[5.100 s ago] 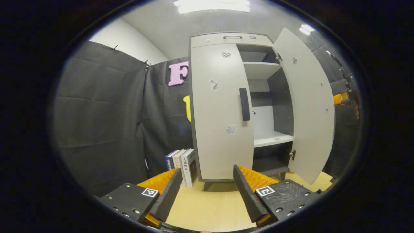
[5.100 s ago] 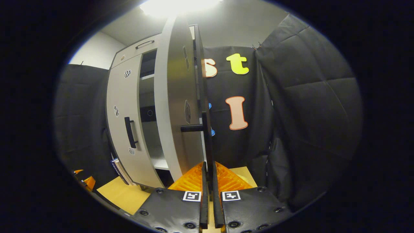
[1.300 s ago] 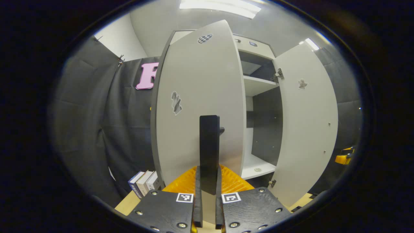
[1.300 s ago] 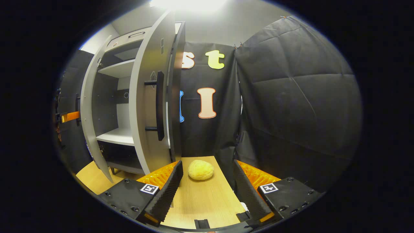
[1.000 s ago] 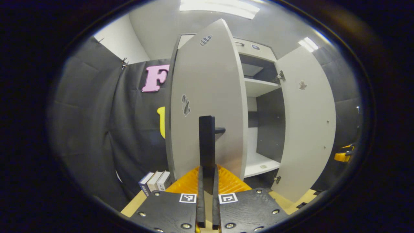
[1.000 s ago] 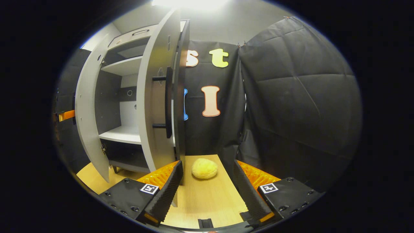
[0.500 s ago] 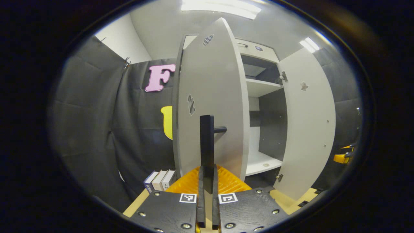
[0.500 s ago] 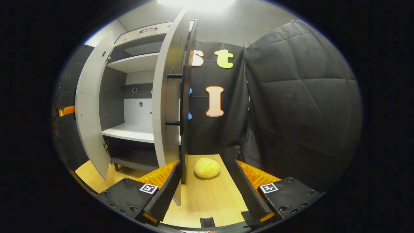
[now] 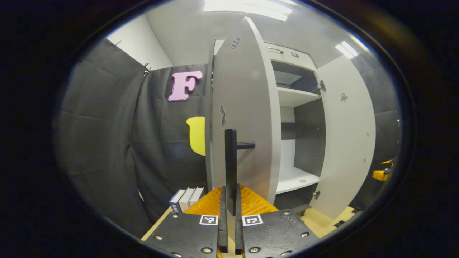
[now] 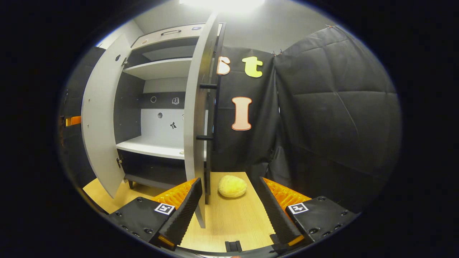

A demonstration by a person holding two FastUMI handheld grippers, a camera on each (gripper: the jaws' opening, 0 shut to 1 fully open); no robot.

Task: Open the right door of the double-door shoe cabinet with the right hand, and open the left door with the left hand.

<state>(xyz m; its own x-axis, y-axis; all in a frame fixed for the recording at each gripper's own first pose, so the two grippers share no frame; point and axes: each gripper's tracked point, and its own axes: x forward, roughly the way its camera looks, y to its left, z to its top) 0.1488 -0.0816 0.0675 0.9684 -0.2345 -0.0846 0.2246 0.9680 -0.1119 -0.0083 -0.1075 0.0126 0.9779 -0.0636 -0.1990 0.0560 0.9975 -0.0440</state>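
Observation:
The grey shoe cabinet [image 9: 294, 97] stands with both doors swung out. In the left gripper view the left door [image 9: 244, 118] is almost edge-on, and my left gripper [image 9: 230, 189] is shut on its dark bar handle [image 9: 230, 157]. The right door [image 9: 349, 136] hangs open at the right. In the right gripper view my right gripper [image 10: 229, 181] is open and holds nothing. It sits just in front of the right door [image 10: 195, 118], whose handle [image 10: 214, 111] is free. The left door [image 10: 100, 118] shows at the left.
A yellow round lump [image 10: 232, 186] lies on the wooden surface [image 10: 229, 222] between my right fingers, by the right door's lower corner. A few books [image 9: 186, 199] stand left of the cabinet. Black cloth walls close in on both sides. The shelves [image 10: 150, 145] look bare.
The left door has swung farther out with my left gripper shut on its handle. My right gripper, shut on the right door's handle five seconds ago, has stayed open throughout the last second.

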